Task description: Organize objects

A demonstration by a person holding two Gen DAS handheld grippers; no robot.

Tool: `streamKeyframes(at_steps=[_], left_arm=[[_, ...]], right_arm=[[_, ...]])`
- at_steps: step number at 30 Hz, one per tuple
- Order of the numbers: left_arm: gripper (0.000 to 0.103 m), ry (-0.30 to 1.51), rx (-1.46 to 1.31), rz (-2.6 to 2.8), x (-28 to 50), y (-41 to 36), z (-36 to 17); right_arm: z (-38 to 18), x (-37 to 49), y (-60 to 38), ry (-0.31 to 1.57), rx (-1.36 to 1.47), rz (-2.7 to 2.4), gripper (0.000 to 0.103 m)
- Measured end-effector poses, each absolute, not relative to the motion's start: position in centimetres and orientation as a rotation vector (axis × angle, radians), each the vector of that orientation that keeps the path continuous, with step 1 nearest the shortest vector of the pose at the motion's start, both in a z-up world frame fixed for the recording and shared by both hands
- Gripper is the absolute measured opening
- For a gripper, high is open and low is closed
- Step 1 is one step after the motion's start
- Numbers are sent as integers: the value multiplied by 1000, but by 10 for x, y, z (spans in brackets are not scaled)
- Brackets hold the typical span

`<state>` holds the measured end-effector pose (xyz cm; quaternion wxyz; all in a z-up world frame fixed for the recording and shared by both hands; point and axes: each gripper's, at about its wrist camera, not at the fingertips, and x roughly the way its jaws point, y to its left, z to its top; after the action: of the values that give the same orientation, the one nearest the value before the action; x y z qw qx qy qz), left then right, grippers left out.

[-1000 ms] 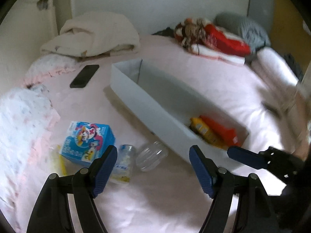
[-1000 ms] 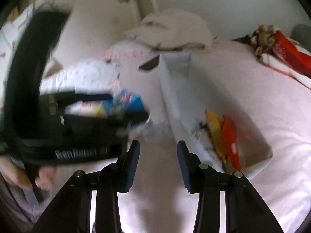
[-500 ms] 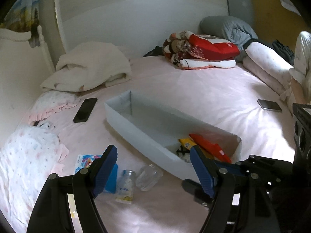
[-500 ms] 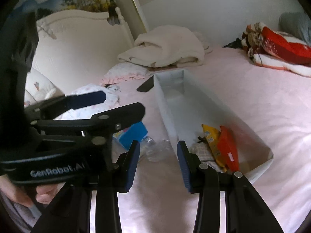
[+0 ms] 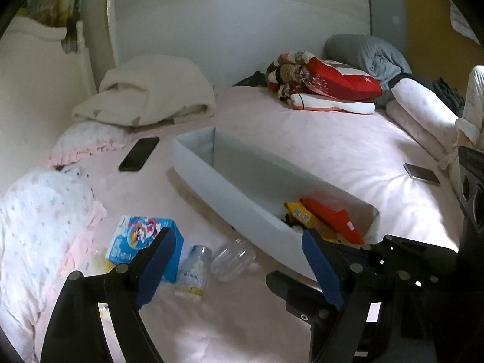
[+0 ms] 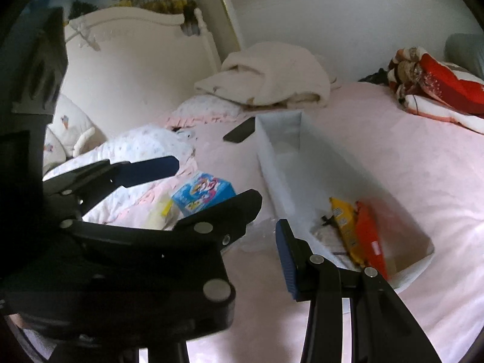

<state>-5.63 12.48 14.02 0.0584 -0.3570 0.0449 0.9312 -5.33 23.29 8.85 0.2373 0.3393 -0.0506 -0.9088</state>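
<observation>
A long grey box lies on the pink bed and holds a yellow packet and an orange packet at its near end. The box also shows in the right wrist view. Beside it lie a blue cartoon carton, a small labelled bottle and a clear plastic bottle. My left gripper is open and empty above the bottles. My right gripper is empty; its left finger is hidden behind the left gripper, so its gap does not show.
A black phone lies left of the box's far end. A second phone lies at the right. Folded cream blanket, red bundle, grey pillow and patterned pillows ring the bed.
Both grippers have lifted and pulled back, so more of the bed and wall shows. The left gripper now covers the right gripper's left finger. The objects have not moved.
</observation>
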Motion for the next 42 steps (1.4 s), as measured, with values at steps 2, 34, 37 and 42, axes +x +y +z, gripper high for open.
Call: streamKeyframes(at_steps=[2,34,37,42], left_arm=[[85,135,-1096,2809,-57,122,138],[84,-58,-1493,2911,-21,-29,68],[84,-120,-1493,2900,-22,-33,68],[84,-128,-1481,2914,-15,-33,70]], right_arm=[[87,-53,230,-124,940,-2492,41],[22,-83,167,90,1207,-2472,41],[18,-100,166,114,1197,-2522,41],[-4,-130,155,9,1384,-2550,42]])
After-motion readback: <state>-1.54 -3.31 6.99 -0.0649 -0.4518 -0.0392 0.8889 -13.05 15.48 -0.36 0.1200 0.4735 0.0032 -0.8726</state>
